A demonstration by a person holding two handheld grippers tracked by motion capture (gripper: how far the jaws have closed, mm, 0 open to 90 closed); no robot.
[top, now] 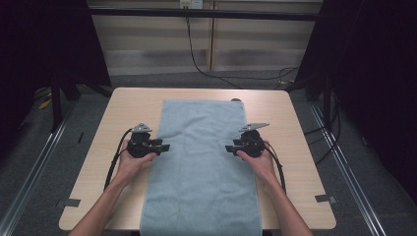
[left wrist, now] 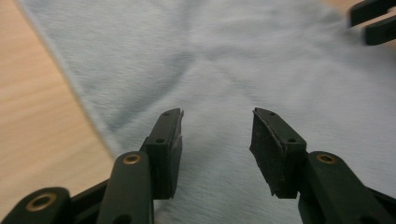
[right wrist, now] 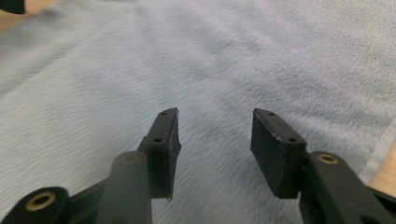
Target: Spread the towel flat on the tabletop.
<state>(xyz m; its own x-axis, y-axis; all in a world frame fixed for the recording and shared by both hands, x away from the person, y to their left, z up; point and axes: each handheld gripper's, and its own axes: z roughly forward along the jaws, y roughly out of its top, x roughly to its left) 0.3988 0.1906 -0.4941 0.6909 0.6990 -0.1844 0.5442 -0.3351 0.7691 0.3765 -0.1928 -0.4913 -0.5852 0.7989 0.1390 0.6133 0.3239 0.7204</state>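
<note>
**Towel edges flanked by both hand-held grippers**

Forearms entered from the near side of the desk [top: 123, 105], one on each side of the towel [top: 201, 162]. Towel lay flat, light blue, long axis running from the person toward the far edge, near end draping over the desk's front. Left hand-held gripper [top: 164, 147] sat over the towel's left long edge, pointing inward; right hand-held gripper [top: 229, 148] mirrored it over the right edge. Both about mid-length, equally near. Cloth lay directly beneath and ahead of each. Left jaws apart, nothing between the pads [left wrist: 170, 140]; right hand-held gripper [right wrist: 215, 154] likewise apart, no cloth pinched yet.
</note>
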